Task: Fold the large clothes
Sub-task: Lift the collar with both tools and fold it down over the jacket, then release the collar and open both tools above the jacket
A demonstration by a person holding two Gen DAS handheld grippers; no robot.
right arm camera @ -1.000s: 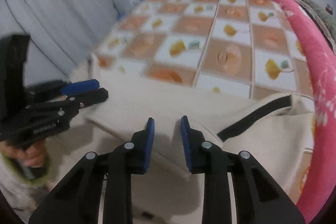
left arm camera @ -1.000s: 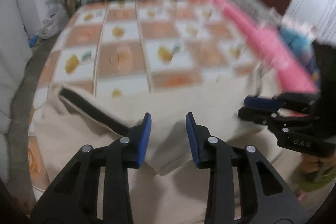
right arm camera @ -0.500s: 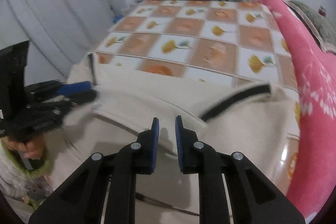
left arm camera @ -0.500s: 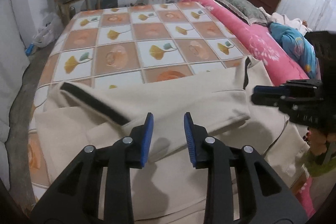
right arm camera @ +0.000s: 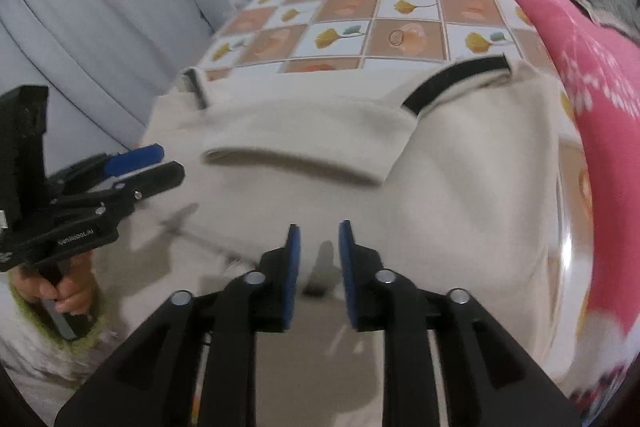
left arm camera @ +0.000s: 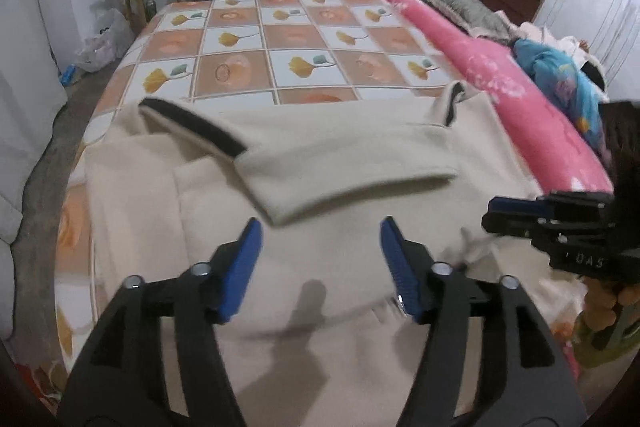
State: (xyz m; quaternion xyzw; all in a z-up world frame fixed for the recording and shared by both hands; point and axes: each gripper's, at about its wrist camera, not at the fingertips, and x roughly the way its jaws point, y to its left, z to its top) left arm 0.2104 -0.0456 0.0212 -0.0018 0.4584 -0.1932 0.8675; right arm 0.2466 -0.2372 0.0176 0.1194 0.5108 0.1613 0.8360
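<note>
Opening over beige garment (left arm camera: 344,155): left tool (left arm camera: 320,259), right tool (right arm camera: 319,259); both seemingly empty.

Even, fairly dim indoor light with a cool cast; no visible lamp. Both views bend strongly at the edges, with black corners (fisheye). Soft shadows fall on the beige garment (left arm camera: 344,259) just ahead of each gripper. Motion blur smears the right view's lower right, where glare streaks the bedspread (right arm camera: 568,235) edge. Distant walls stay reasonably sharp.
</note>
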